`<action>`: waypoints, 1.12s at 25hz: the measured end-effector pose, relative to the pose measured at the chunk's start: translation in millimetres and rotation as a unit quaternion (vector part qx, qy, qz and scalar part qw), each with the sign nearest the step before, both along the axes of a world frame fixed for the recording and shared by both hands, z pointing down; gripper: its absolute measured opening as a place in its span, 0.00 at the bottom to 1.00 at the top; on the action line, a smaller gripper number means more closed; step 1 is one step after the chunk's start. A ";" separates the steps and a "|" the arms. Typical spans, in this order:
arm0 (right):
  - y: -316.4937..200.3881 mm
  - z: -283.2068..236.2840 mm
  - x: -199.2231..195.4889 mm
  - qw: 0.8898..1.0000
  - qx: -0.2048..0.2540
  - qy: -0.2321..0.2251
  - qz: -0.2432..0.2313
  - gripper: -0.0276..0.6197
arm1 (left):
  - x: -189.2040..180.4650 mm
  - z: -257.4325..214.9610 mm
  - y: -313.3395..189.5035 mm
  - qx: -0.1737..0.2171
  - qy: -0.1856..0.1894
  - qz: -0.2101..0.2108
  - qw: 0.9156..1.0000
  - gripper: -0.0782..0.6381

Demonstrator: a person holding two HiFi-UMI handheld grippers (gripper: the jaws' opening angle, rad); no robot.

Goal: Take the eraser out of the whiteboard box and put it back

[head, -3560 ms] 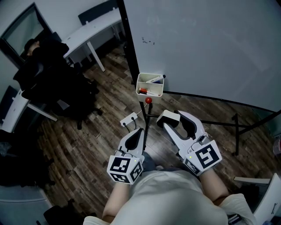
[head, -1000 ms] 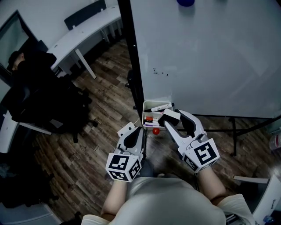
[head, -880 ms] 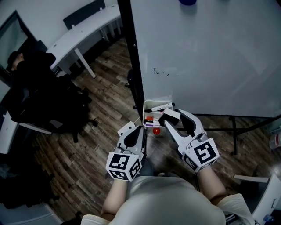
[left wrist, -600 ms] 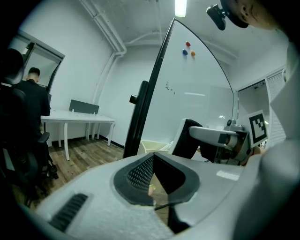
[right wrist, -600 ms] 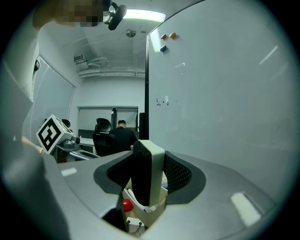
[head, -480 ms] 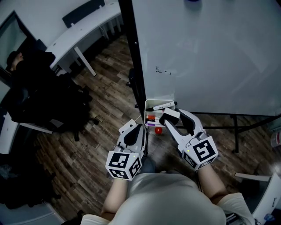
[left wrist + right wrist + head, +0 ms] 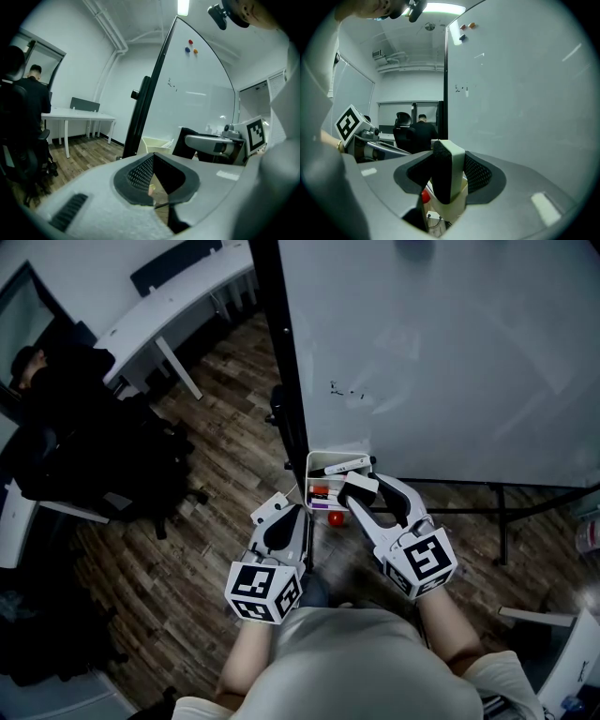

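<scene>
While the right gripper (image 7: 367, 493) clamps the eraser (image 7: 449, 171) upright between its jaws, the whiteboard box (image 7: 310, 479) sits just below and ahead of their tips, with markers (image 7: 339, 465) inside. The left gripper (image 7: 277, 514) has its jaws pressed together, empty, with the box ahead to their right.

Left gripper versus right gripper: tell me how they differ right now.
The left gripper's jaws are together with nothing between them; the right gripper is clamped on the eraser. The left gripper sits left of the whiteboard box, while the right gripper holds its load just over it. Both point toward the whiteboard.
</scene>
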State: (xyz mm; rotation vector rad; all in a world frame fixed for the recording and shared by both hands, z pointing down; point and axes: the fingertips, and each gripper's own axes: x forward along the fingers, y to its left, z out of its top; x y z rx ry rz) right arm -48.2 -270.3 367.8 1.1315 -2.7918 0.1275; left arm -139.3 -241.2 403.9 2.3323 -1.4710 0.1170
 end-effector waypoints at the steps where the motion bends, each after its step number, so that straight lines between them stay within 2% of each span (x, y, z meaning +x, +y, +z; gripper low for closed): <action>1: -0.2 1.0 0.0 1.000 -0.001 0.002 0.000 0.35 | 1.1 -0.1 0.1 0.000 0.000 0.001 1.000 0.10; 16: -1.2 22.0 -3.0 1.000 -0.028 0.013 -0.003 0.37 | 5.1 -1.7 2.1 0.000 -0.001 0.010 1.000 0.10; 22: 3.8 17.1 -3.0 1.000 -0.024 0.004 -0.005 0.45 | 8.4 -1.6 5.7 0.002 -0.001 0.015 1.000 0.10; 28: 7.1 7.3 2.4 1.000 -0.015 0.000 0.002 0.45 | 13.6 -2.9 11.0 0.003 -0.001 0.020 1.000 0.10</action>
